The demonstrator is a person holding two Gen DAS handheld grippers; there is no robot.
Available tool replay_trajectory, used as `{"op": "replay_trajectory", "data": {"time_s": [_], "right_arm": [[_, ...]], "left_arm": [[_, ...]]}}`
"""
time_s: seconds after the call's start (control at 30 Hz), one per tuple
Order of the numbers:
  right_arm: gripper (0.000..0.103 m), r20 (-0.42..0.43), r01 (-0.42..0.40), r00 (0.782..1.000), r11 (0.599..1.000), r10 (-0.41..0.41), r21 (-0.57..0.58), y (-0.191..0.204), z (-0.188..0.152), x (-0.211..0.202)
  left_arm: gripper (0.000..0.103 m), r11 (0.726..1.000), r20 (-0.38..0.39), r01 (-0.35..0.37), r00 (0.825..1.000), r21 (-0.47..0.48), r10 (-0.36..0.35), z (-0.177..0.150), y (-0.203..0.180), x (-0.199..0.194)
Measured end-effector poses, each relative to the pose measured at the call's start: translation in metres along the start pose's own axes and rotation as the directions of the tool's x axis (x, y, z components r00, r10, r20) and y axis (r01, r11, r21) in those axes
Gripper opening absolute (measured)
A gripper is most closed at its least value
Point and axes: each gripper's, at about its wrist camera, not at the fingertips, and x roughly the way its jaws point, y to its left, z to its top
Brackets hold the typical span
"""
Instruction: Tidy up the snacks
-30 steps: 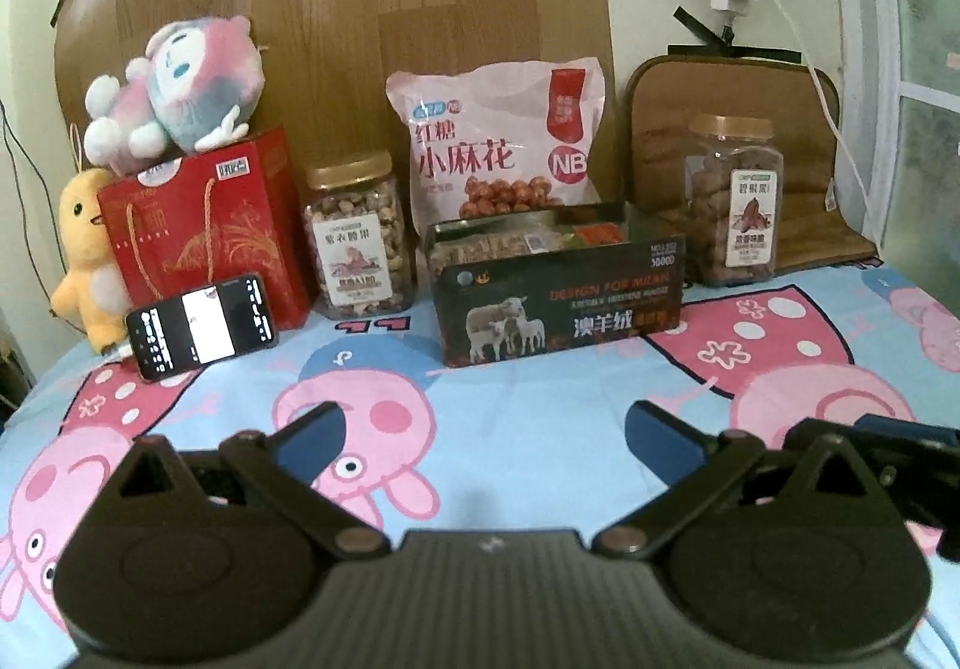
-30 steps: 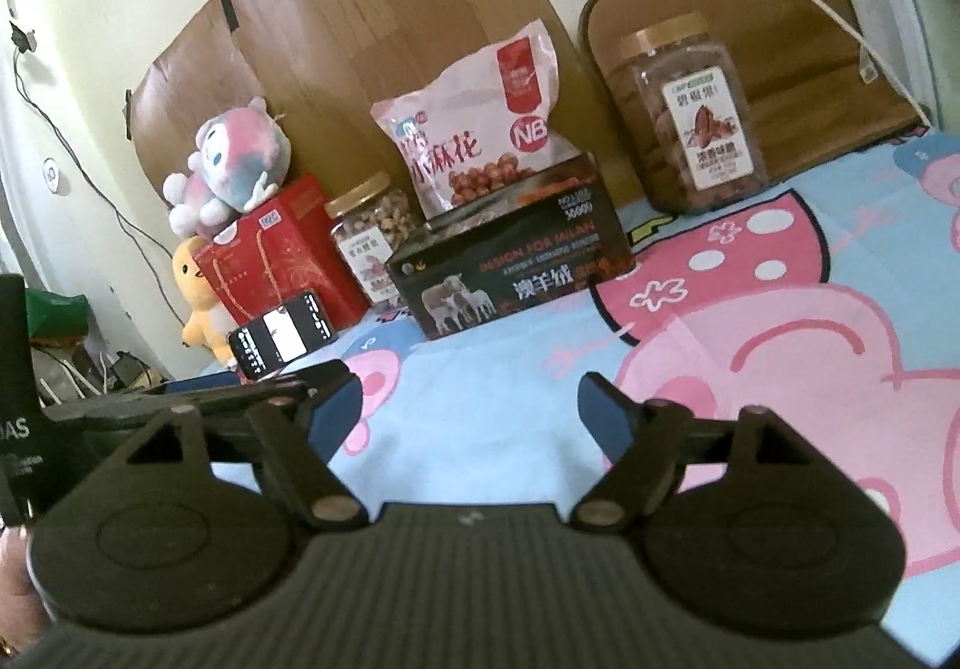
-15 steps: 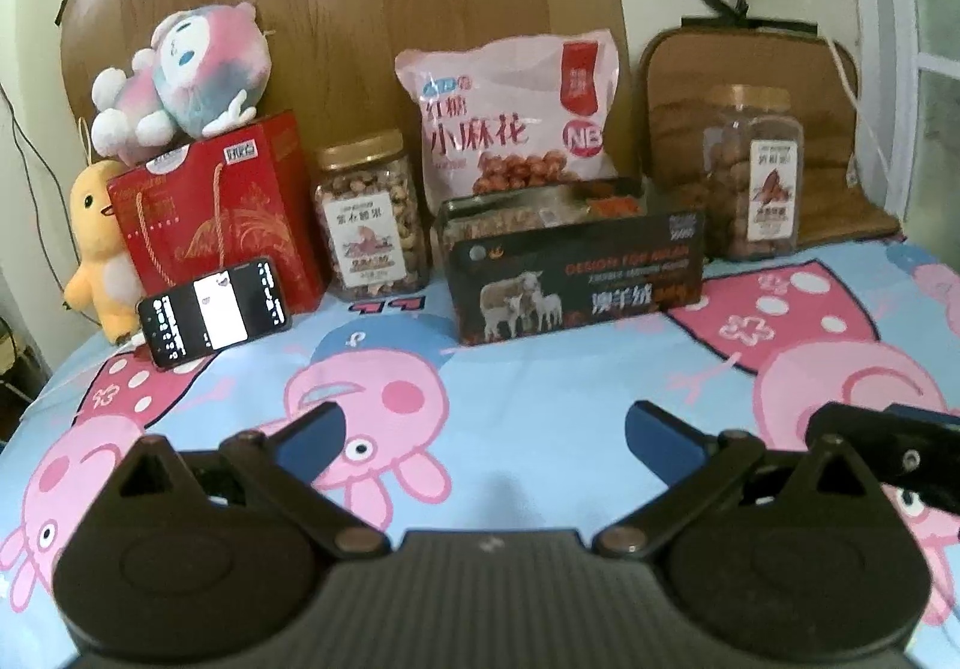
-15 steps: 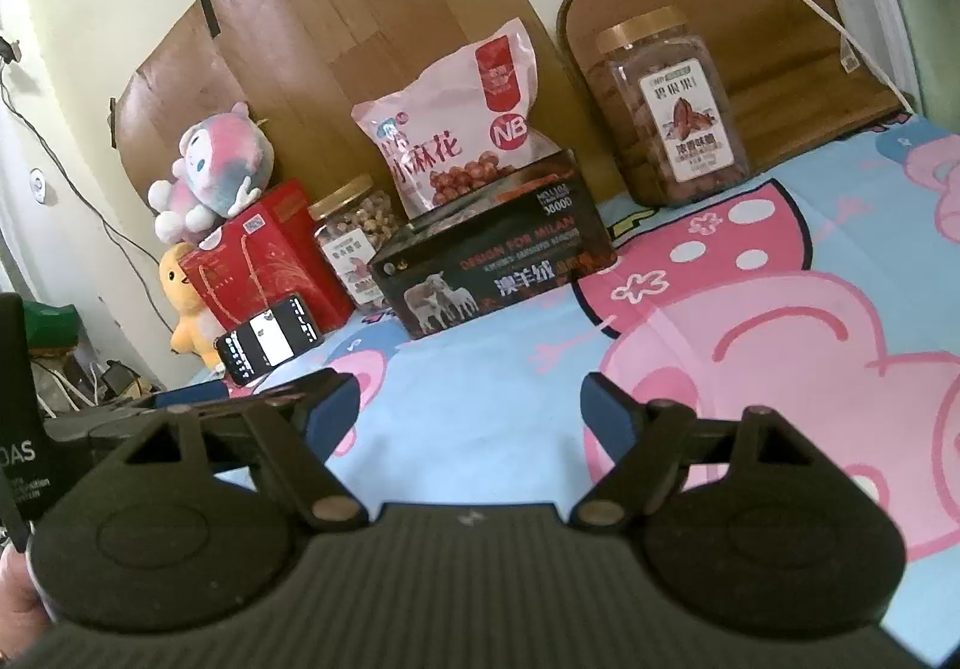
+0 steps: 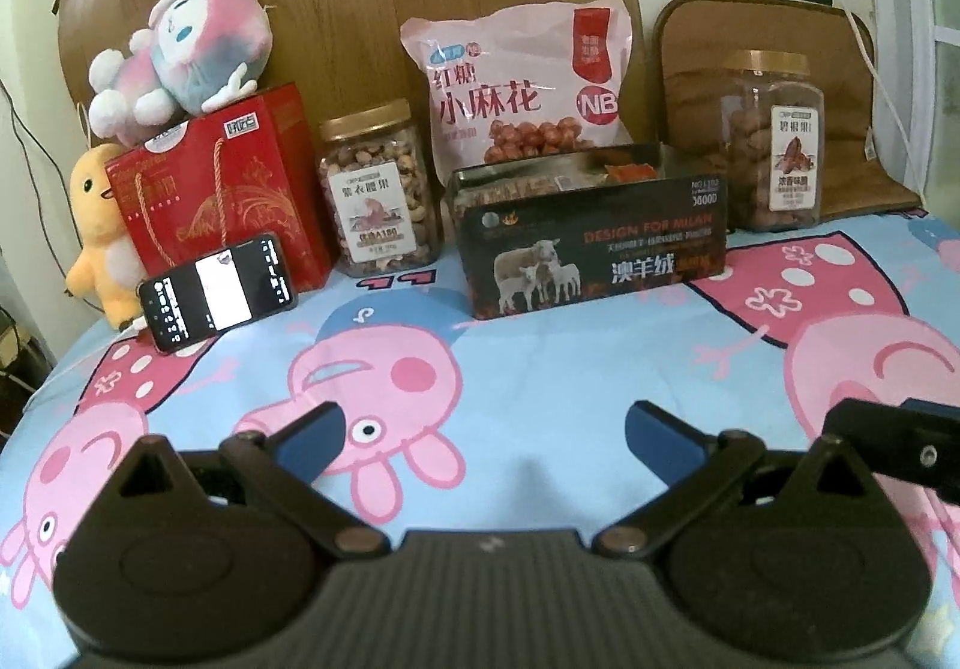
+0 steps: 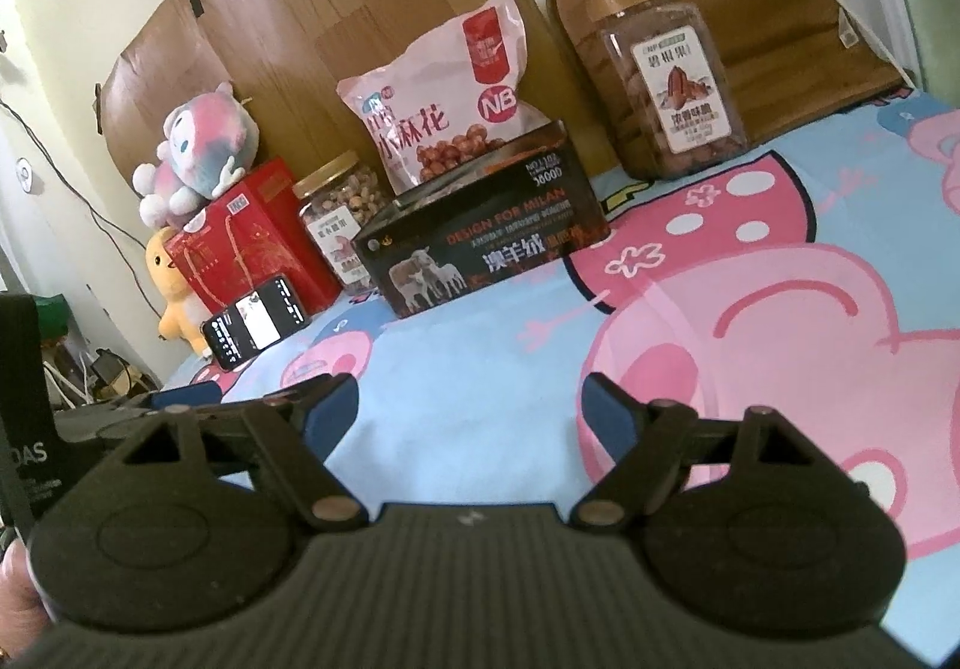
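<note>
A black open-top box (image 5: 594, 243) (image 6: 486, 243) holding packaged snacks stands at the back middle of the cartoon-pig cloth. Behind it leans a pink snack bag (image 5: 522, 81) (image 6: 444, 105). A nut jar (image 5: 381, 189) (image 6: 339, 219) stands left of the box, a pecan jar (image 5: 774, 141) (image 6: 666, 75) to its right. My left gripper (image 5: 483, 438) is open and empty, low over the cloth, well short of the box. My right gripper (image 6: 471, 414) is open and empty, to the right of the left one.
A red gift box (image 5: 222, 189) with a plush toy (image 5: 180, 63) on top stands at the back left, a yellow plush (image 5: 99, 231) beside it. A phone (image 5: 219, 300) leans on the red box. A brown cushion (image 5: 774, 39) stands behind the pecan jar.
Both grippers have moved a little nearer to the row of snacks and the views have shifted. Both stay open and empty.
</note>
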Motion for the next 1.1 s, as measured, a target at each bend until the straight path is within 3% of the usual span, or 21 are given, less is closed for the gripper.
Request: {"op": "replay_trajectory", "data": {"time_s": [0.3, 0.5, 0.7, 1.1], "right_arm": [[0.084, -0.020, 0.008, 1.000, 1.000, -0.008, 0.014, -0.005, -0.001, 0.008], [0.084, -0.032, 0.014, 0.999, 1.000, -0.014, 0.011, -0.006, -0.002, 0.013], [0.084, -0.022, 0.021, 1.000, 1.000, -0.021, 0.009, -0.006, -0.002, 0.012], [0.084, -0.016, 0.025, 1.000, 1.000, -0.025, -0.012, 0.000, -0.003, 0.011]], "left_arm": [[0.103, 0.999, -0.018, -0.050, 0.999, -0.009, 0.049, 0.002, 0.004, 0.007], [0.103, 1.000, 0.002, -0.021, 1.000, -0.018, 0.021, 0.004, 0.006, 0.003], [0.103, 1.000, -0.045, 0.008, 0.999, -0.023, -0.009, 0.004, 0.006, 0.005], [0.103, 1.000, -0.064, 0.012, 0.998, -0.020, -0.014, 0.001, 0.005, 0.002]]}}
